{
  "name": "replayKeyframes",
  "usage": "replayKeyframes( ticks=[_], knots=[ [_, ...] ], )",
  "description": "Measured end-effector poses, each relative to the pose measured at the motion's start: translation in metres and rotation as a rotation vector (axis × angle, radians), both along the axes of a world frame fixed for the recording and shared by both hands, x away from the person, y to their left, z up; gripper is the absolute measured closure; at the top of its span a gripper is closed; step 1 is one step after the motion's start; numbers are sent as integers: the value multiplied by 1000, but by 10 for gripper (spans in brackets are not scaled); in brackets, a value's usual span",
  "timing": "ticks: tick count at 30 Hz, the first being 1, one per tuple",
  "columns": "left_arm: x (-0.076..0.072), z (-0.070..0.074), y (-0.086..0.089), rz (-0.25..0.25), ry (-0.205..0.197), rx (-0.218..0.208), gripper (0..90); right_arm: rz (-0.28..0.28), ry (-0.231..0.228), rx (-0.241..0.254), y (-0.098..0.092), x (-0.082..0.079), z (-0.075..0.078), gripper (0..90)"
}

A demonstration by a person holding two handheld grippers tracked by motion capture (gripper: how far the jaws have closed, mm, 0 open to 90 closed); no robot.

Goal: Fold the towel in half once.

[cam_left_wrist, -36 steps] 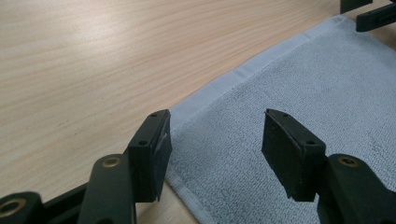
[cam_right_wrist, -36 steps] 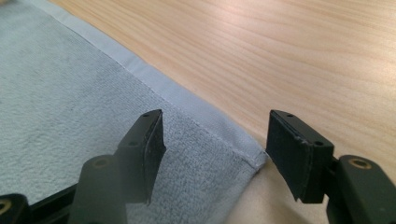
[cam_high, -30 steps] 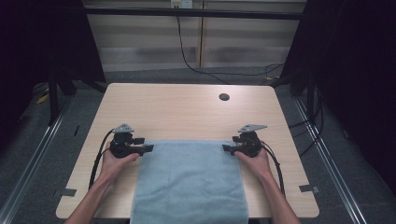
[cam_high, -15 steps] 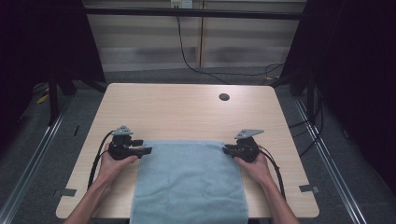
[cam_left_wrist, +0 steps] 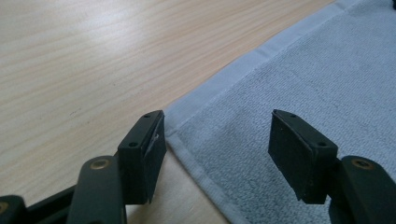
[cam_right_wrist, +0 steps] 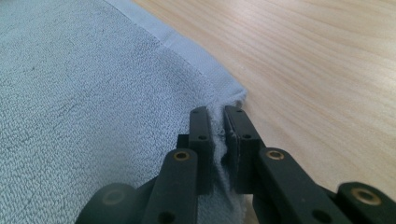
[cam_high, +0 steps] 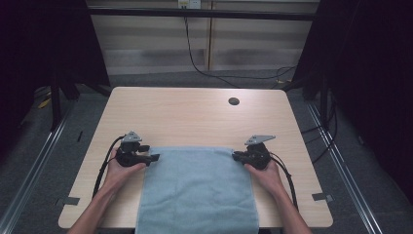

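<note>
Towel [cam_high: 197,187] lies flat at tabletop [cam_high: 195,117] 6 o'clock, overhanging the near edge. Your left tongs [cam_left_wrist: 215,140] gape around its 10 o'clock corner; your right tongs [cam_right_wrist: 217,140] pinch its 2 o'clock corner.

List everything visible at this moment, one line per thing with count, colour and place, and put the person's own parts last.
light wooden table: one, pale wood, centre of the high view.
light blue terry towel: one, light blue, flat on the near half of the table, near edge hanging over the table's front.
small round dark hole: one, dark, far right part of the tabletop.
black cables: several, black, on the grey floor behind the table.
left gripper: one, black, jaws open astride the towel's far left corner.
right gripper: one, black, jaws shut on the towel's far right corner.
forearms and hands: two, entering from the bottom, each holding a gripper.
</note>
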State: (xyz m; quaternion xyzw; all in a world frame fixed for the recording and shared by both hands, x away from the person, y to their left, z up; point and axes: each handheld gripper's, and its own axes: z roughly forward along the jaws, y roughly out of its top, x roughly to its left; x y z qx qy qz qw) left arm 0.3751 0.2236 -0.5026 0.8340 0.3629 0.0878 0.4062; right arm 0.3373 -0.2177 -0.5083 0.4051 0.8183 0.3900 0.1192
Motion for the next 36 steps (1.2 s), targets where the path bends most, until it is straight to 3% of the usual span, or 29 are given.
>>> replayKeyframes(
  ticks=[5, 8, 11, 14, 17, 21, 24, 27, 30, 36],
  knots=[
    [-2, -2, -5, -36, 0, 36, 341, -2, 3, 3, 0, 0, 0, 823],
    [-7, -2, -9, -48, -32, 69, 359, -5, 6, 7, 0, 0, 0, 823],
    [-14, -3, -18, -78, -59, 82, 476, -3, 3, 12, -1, 0, -1, 822],
    [-17, -2, -22, -111, -51, 70, 653, -4, 1, 17, -1, -1, -1, 822],
    [-15, -3, -20, -112, -6, 14, 801, -8, 7, 22, -1, -1, -1, 823],
    [-12, -5, -16, -95, 39, -41, 839, -12, 32, 43, -4, -1, 0, 825],
    [-13, -3, -17, -93, 23, -19, 839, -12, 51, 65, -7, -1, 2, 829],
    [-14, 2, -16, -93, 17, -44, 840, -17, 42, 96, -10, 0, 9, 833],
    [-11, 13, -13, -75, 11, -126, 840, -20, 13, 143, -13, -1, 24, 837],
    [-7, 42, -8, -59, -39, -228, 842, -19, -58, 200, -21, -1, 52, 838]
  ],
)
